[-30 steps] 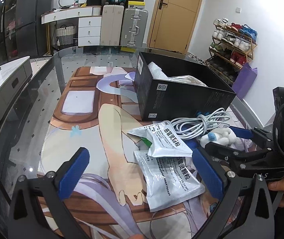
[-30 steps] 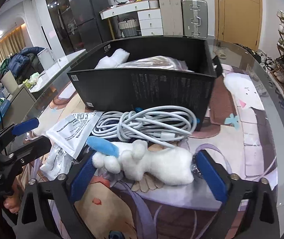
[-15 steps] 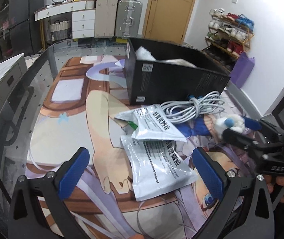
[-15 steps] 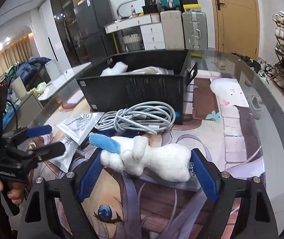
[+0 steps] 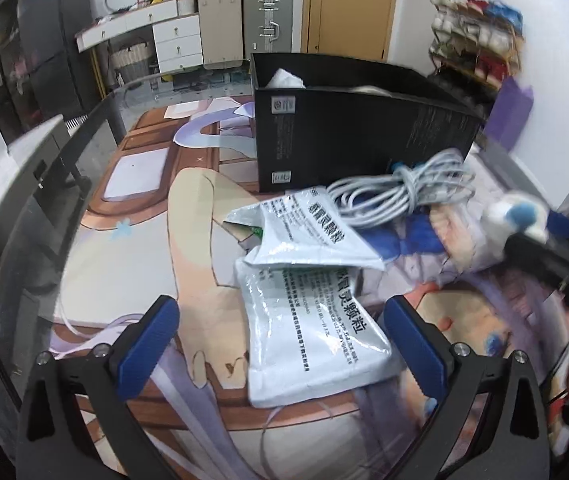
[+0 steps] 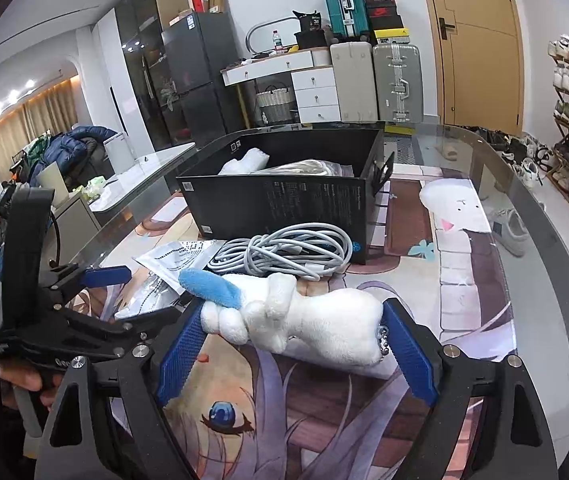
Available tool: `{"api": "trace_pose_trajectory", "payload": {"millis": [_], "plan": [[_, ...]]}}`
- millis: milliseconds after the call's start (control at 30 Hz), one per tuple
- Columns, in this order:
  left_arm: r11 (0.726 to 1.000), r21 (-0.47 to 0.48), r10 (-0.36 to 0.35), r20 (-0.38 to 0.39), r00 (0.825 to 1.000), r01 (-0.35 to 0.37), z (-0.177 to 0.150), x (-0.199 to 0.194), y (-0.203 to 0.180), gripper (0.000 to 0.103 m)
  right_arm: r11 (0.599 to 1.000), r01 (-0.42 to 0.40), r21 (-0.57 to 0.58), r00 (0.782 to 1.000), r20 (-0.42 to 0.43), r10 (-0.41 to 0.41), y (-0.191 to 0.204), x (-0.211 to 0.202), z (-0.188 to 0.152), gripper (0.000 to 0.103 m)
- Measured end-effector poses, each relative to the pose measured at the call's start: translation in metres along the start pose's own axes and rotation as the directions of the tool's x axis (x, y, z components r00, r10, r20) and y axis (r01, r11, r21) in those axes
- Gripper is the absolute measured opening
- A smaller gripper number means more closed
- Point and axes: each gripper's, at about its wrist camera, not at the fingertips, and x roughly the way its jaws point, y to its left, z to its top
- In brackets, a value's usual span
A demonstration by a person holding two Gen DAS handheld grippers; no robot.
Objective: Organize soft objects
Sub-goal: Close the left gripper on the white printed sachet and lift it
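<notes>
My right gripper (image 6: 294, 352) is shut on a white plush toy (image 6: 308, 320) with a blue ear, its pads pressing both ends. The toy hangs a little above the printed mat. In the left wrist view the plush toy (image 5: 512, 216) shows blurred at the right, in the right gripper (image 5: 544, 248). My left gripper (image 5: 280, 328) stands open, low over two white foil pouches (image 5: 316, 320); the lower pouch lies between its pads, untouched. In the right wrist view the left gripper (image 6: 132, 296) is at the left, held by a hand.
An open black box (image 6: 284, 200) with white soft items inside stands behind a coiled grey cable (image 6: 284, 252). The glass table's curved edge (image 6: 556, 240) runs along the right. Cabinets, suitcases and a shoe rack stand beyond.
The right gripper has narrowed onto the plush toy and carried it up and away from the cable. The left gripper has come closer and lower over the pouches.
</notes>
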Motion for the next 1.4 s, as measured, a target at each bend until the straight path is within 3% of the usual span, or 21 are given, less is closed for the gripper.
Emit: {"api": "trace_pose_trajectory", "payload": {"millis": [100,167,267,333,433,833,1400], "plan": [[1.0,0.002,-0.01,0.002,1.0,0.01,-0.002,-0.002,0.003,0.1,1.0,0.001,0.005,1.0,0.0,-0.001,-0.002,0.0,-0.001,0.087],[1.0,0.004,-0.013,0.01,1.0,0.012,-0.002,-0.005,0.005,0.093,1.0,-0.001,0.007,1.0,0.001,0.001,-0.002,-0.001,-0.001,0.087],[1.0,0.012,-0.023,0.024,0.999,0.022,-0.003,-0.01,0.008,0.072,1.0,-0.001,0.004,1.0,0.006,0.001,0.0,-0.002,-0.001,0.087],[0.999,0.022,-0.025,0.038,0.999,0.024,-0.005,-0.013,0.01,0.053,1.0,-0.003,0.005,1.0,0.009,0.003,0.001,-0.003,-0.001,0.087],[0.999,0.041,-0.032,0.052,0.998,0.03,-0.008,-0.017,0.012,0.048,1.0,-0.004,0.001,1.0,0.007,0.004,0.002,-0.002,-0.002,0.087],[0.997,0.048,-0.07,0.068,0.995,0.067,-0.013,-0.027,0.014,0.039,1.0,-0.003,0.003,1.0,0.014,0.003,0.003,-0.003,-0.002,0.087],[0.993,-0.006,-0.113,0.155,0.981,0.116,-0.015,-0.057,0.032,0.038,1.0,0.001,-0.01,0.999,0.046,-0.001,0.007,-0.006,0.001,0.087]]}}
